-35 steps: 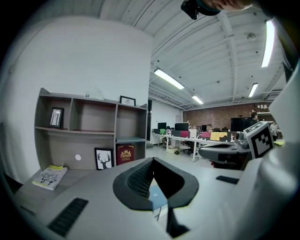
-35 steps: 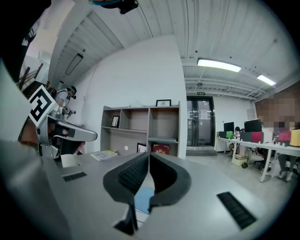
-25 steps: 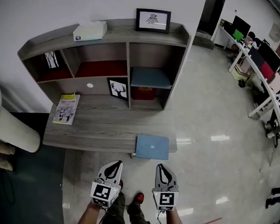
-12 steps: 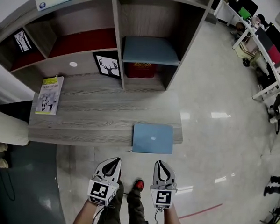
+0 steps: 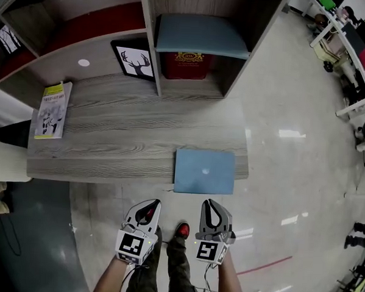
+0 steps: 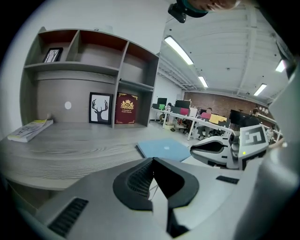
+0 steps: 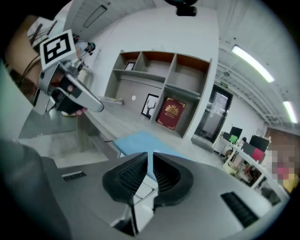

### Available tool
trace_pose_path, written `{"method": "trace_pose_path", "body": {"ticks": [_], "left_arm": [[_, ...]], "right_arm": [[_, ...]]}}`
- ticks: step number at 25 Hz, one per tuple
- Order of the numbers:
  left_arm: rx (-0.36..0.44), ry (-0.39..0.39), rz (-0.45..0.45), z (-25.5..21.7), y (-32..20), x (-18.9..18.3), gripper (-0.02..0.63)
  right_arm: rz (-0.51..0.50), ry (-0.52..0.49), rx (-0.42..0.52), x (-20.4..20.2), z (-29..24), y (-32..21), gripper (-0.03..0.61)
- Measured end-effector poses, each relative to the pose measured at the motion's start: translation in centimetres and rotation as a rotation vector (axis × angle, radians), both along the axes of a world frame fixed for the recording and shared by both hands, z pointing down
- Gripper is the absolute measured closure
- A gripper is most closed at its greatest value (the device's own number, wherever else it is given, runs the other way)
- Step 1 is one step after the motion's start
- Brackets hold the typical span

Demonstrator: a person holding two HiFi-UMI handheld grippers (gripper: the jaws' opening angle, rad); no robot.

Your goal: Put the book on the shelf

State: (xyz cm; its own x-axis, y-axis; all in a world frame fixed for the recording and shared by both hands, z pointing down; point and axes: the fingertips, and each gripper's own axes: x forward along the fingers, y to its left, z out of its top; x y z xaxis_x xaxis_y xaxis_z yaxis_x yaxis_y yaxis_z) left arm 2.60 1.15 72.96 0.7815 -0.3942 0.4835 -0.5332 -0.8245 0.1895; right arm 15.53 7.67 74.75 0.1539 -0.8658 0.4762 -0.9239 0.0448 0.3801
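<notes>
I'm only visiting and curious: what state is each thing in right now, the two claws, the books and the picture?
Left gripper: shut, empty.
Right gripper: shut, empty.
Blue book: closed, flat, overhanging the desk's front edge.
Magazine: closed, flat on the desk.
Deer picture: upright.
Red book: upright, cover facing out.

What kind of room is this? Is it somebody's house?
Probably a big open office, not a house: there are rows of desks with monitors, long ceiling strip lights and a shiny polished floor.
</notes>
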Motion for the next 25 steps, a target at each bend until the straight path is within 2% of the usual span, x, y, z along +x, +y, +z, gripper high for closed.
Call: {"method": "trace_pose_path", "body": {"ticks": [2,3,4,11,15,25], "left_arm": [[-0.002,-0.007,-0.005,0.5,0.0,-0.3,0.607],[-0.004,-0.01,-0.01,0.7,0.0,-0.5,0.607],[-0.006,-0.01,-0.015,0.8,-0.1,-0.7,0.607],[-0.021,-0.007,-0.042,1.1,-0.8,-1.6,0.607],[-0.018,-0.016,-0.055,1.7,-1.2,-2.0,0.607],[-0.049,-0.035,-0.063,3.0,-1.3,-2.4,0.607]], "right_arm": [[-0.059,0.086,-0.036,-0.4,1.1,-0.3,0.505],[-0.09,0.124,-0.053,-0.6,1.7,-0.5,0.43],[-0.114,0.161,-0.067,-0.7,2.2,-0.7,0.409],[-0.262,0.426,-0.121,-0.8,4.8,-2.4,0.32],[-0.282,0.476,-0.133,-0.4,5.8,-3.0,0.299],[-0.262,0.506,-0.147,0.7,6.8,-4.9,0.298]]}}
